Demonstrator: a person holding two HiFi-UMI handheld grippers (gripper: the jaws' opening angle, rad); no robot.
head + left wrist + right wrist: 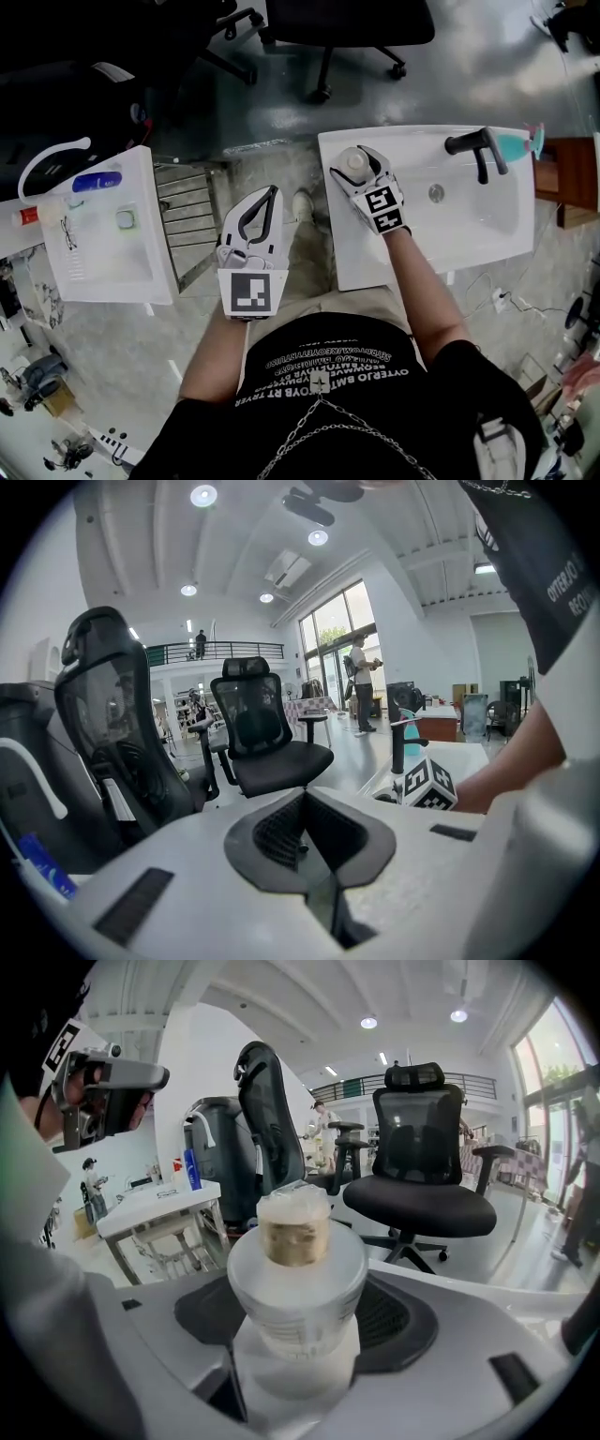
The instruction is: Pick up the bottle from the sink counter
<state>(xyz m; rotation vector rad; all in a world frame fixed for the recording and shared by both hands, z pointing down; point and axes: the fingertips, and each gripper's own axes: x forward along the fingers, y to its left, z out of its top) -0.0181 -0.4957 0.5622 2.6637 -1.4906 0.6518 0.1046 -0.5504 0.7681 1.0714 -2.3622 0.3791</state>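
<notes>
A small clear bottle (353, 163) with a pale cap stands at the far left corner of the white sink counter (361, 253). My right gripper (359, 170) has a finger on either side and is shut on it. In the right gripper view the bottle (295, 1269) fills the gap between the dark pads (403, 1321). Whether it is lifted off the counter I cannot tell. My left gripper (273, 193) hangs over the floor left of the sink, shut with nothing in it. In the left gripper view its jaws (305, 829) meet, nothing between them.
A black faucet (479, 150) and a teal item (517, 145) sit at the back of the basin (487, 211). A white table (141, 272) with a blue tube (97, 181) stands at left, a metal rack (192, 220) beside it. Office chairs (347, 23) stand beyond.
</notes>
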